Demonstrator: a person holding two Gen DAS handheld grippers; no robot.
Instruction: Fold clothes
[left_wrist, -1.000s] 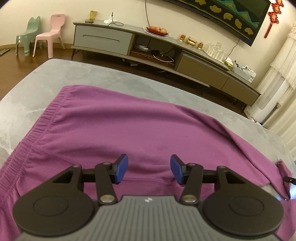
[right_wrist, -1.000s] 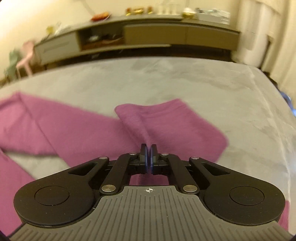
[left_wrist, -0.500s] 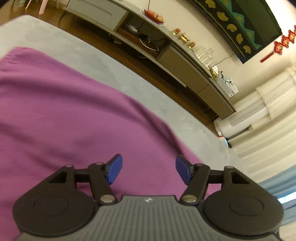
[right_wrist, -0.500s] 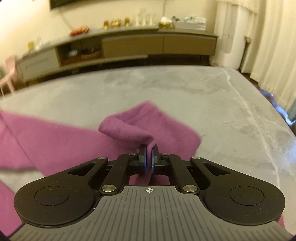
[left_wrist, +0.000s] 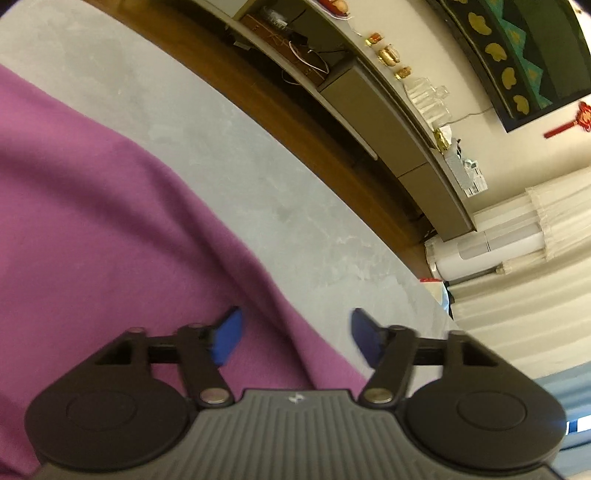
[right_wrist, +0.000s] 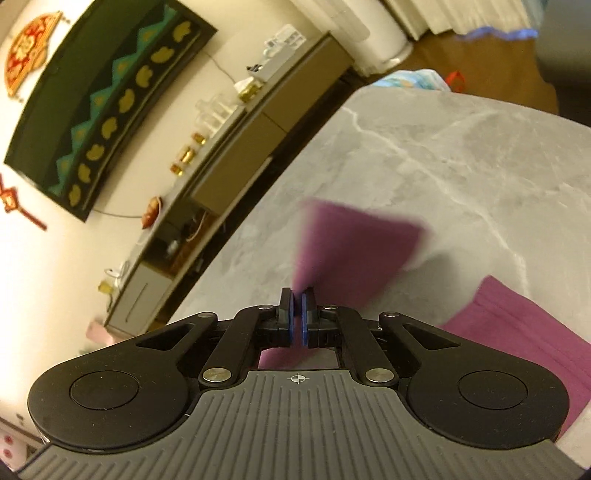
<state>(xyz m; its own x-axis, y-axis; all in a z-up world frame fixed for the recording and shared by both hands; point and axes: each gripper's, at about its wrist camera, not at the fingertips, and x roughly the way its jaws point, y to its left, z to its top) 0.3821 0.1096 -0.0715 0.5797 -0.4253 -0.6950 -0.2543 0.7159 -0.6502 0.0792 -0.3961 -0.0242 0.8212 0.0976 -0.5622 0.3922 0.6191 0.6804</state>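
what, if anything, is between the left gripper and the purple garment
Nothing visible is in the way. The left gripper is open just above the edge of the purple garment, which lies on the grey table.

No word, number or brand name can be read in either view. The only marks are a small pale emblem on the ribbed grey body of the left gripper (left_wrist: 294, 341) and a crosshair symbol on that of the right gripper (right_wrist: 297, 317); the red ornament (right_wrist: 26, 61) above the dark wall hanging (right_wrist: 110, 99) bears a gold figure too blurred to read
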